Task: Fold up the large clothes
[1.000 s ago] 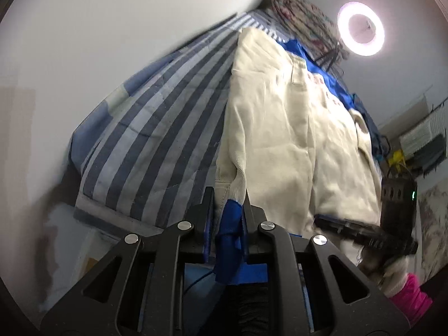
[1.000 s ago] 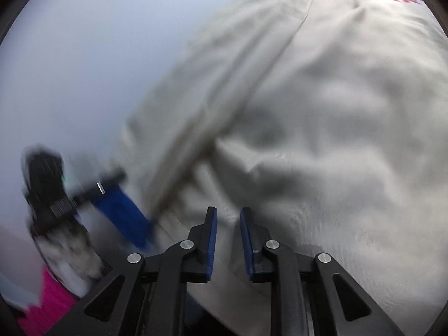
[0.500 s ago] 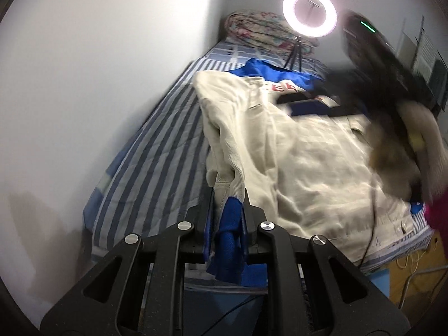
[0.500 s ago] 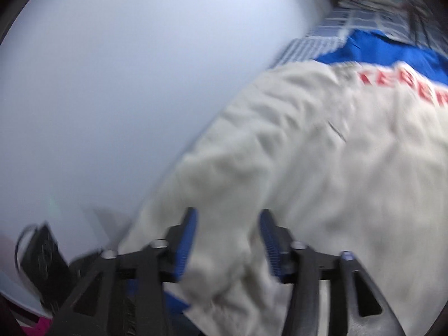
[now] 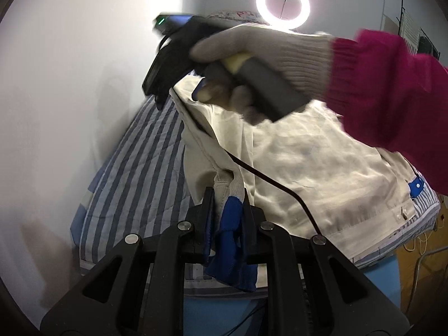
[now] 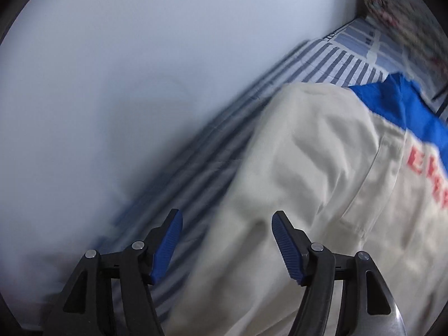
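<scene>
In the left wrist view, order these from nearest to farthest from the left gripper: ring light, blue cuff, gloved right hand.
1. blue cuff: clamped between the left gripper's fingers.
2. gloved right hand: above the cream jacket, mid-frame.
3. ring light: by the far wall, top of frame.

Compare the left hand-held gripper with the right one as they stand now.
The left hand-held gripper is shut on the jacket's cuff, ribbed cream and blue cloth pinched between its fingers; the right hand-held gripper stands wide open and holds nothing. The left sits at the near edge of the striped bed; the right hovers over the jacket, further up near the wall. Both have black frames with blue pads.
</scene>
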A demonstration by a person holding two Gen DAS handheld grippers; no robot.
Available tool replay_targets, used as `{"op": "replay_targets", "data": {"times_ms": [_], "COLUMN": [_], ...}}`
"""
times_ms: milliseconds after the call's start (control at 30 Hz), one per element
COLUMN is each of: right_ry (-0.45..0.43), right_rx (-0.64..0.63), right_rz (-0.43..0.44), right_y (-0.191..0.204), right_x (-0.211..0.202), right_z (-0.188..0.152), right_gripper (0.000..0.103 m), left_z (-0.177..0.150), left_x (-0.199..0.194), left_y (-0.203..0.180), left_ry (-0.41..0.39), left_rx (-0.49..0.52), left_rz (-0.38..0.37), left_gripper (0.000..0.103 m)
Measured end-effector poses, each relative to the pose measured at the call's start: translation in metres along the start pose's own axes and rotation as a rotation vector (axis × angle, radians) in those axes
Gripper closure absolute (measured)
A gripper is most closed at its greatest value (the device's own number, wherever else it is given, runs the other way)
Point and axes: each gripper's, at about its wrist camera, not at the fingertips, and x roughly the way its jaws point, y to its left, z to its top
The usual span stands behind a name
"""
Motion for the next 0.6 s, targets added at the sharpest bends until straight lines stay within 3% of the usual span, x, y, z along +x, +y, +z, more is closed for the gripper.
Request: {"op": "replay_targets", "data": {"times_ms": [67,133,200,267,433,600], "right_ry": [0.031,0.045,0.050,0.017,-0.131,-0.301], "right_rx": [-0.012,0.000,0.015,0.063,0.233,0.398], "right_rz": [-0.066,-0.066,-0.065,-0.020,0.205,0.388], "right_y": [0.001,-0.005,-0.013,-0.028,-0.072,-0.130], "right_x": [0.016,0.024,0.026,0.021,-0.010,-0.041], "right_z": [0.002,-0.003,-0.007,-0.012,-0.035,-0.088], "right_gripper": [0.038,0.057,0.085,0.097,0.101,0.102], "left_z": [-0.001,-0.002,-0.002,-0.002,0.001,0.000], "left_x": [0.002,0.003,0.004,0.003,-0.004,-0.007], "left_y": [0.001,0.002,0.003,0.002,-0.020,-0.060], "left_ry": [0.005,0.011,0.016,0.016,-0.001,-0.015], "left_rx": [0.005,0.009,0.010,0.018,0.100,0.231], "left_rz": [0.003,0.007,0.006,0.005,0.011,0.021], "left_gripper": [0.090,0.090,0.090,0.090,0.090,0.090]}}
